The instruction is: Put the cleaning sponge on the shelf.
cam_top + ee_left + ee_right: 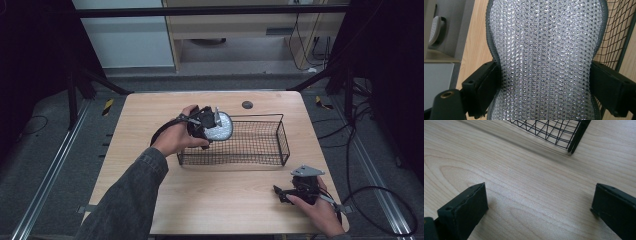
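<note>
My left gripper [214,126] is shut on a silver mesh pad with a grey rim [220,127], held above the left end of the black wire basket [280,145]. In the left gripper view the silver pad [546,57] spans the space between both black jaws, which press its narrow waist from either side. My right gripper [281,192] rests low over the table [220,200] near the front right corner, jaws wide open with bare wood between them [539,202]. A corner of the basket [574,142] stands ahead of it.
The wire basket sits right of the table's centre, its long side facing the person. A dark round grommet [247,104] lies near the table's far edge. Cables trail on the floor at the right [370,200]. A cabinet [250,30] stands beyond the table.
</note>
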`<state>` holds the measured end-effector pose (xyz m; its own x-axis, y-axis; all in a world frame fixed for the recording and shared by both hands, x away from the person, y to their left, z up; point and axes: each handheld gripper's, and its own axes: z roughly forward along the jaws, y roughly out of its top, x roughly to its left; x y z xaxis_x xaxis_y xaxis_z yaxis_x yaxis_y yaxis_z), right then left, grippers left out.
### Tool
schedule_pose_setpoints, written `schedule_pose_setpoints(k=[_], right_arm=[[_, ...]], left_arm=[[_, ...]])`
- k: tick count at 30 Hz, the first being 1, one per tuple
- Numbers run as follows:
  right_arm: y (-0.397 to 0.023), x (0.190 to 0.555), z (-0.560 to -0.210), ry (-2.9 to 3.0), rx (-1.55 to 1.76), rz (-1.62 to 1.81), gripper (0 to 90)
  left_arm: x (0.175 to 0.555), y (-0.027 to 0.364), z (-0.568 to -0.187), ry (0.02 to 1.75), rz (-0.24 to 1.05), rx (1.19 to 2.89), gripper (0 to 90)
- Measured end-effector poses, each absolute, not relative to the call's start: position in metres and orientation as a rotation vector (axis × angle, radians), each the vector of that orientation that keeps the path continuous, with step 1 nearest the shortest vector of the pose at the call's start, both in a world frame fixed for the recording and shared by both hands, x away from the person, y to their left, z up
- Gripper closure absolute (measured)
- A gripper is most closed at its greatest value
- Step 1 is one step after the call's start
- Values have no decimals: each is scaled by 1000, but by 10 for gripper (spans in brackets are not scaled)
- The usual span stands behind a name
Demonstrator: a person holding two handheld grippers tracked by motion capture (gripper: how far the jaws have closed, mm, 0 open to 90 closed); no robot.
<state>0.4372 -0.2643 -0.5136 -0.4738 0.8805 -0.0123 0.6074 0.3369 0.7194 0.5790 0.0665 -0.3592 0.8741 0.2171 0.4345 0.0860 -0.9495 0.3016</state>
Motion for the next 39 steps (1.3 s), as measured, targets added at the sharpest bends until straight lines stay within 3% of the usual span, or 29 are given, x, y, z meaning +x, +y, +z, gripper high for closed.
schedule_pose_setpoints(k=[5, 30, 34, 39], right_arm=[[-264, 437, -513, 2199, 1322, 933, 4], [-264, 437, -514, 2200, 1316, 925, 4], [-264, 437, -514, 2200, 1319, 926, 4], [-263, 437, -514, 2196, 1326, 931, 4]], left_arm=[[579, 64, -364, 205, 767, 2774, 120], [585, 65, -389, 213, 671, 2806, 109], [587, 66, -391, 239, 592, 2799, 87], [588, 65, -390, 284, 582, 2781, 59]])
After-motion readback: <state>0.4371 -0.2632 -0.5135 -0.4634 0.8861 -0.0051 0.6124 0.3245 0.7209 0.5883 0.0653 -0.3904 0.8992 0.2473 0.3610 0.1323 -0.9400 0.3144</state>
